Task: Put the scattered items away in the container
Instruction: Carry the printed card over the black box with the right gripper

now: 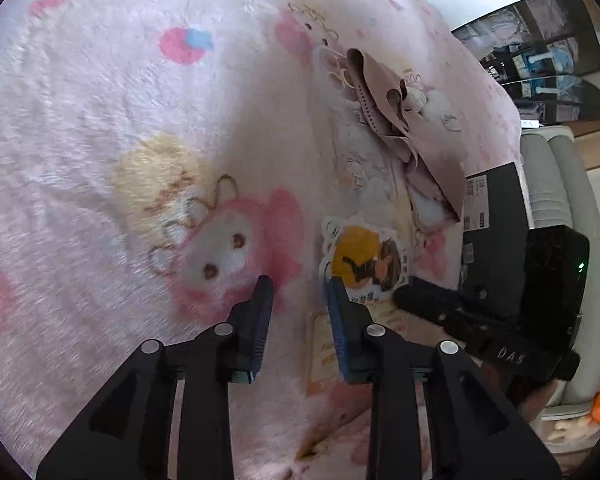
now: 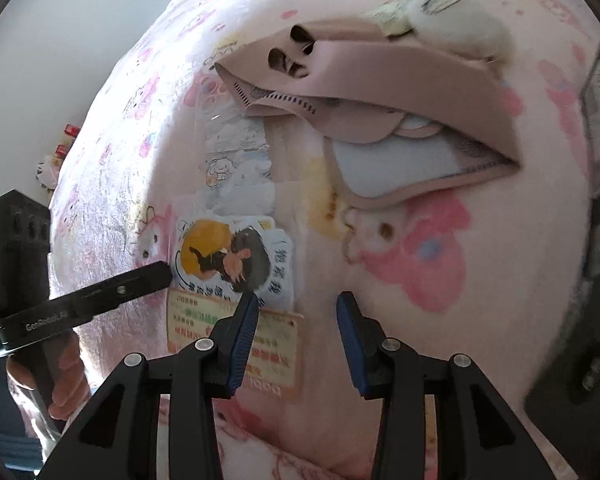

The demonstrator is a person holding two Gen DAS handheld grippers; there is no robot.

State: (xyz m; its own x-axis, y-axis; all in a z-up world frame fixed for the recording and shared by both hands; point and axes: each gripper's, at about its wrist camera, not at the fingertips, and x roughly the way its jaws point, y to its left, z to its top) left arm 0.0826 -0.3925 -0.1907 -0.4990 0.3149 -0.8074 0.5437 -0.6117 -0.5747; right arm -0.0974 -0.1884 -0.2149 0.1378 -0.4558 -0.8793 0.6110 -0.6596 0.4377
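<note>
Right, both grippers hover low over the pink cartoon blanket (image 1: 100, 128), and nothing appears packed away so far. The left gripper (image 1: 298, 292) has its blue-padded jaws spread apart with only blanket between them, gripping nothing; its right fingertip sits just at the edge of the die-cut sticker (image 1: 364, 260), the one with a yellow-and-dark-haired figure. The right gripper (image 2: 296, 304) is likewise parted and empty, its left fingertip overlapping the lower edge of that same sticker (image 2: 228, 256) from this view, though actual contact can't be confirmed. Beneath the sticker lies an orange-and-green printed card (image 2: 276, 356), and above it a clear packet with a white bunny print (image 2: 236, 168). Further off rests the pink fabric pouch (image 2: 380, 92), flap gaping, with a white fluffy charm (image 2: 476, 32) beside its far edge; that pouch looks like the likely container, though a dark box (image 1: 496, 240) also sits at the blanket's edge. By my reading the tidying has barely begun: sticker, card and packet all lie loose outside the pouch, every one waiting to be collected.
</note>
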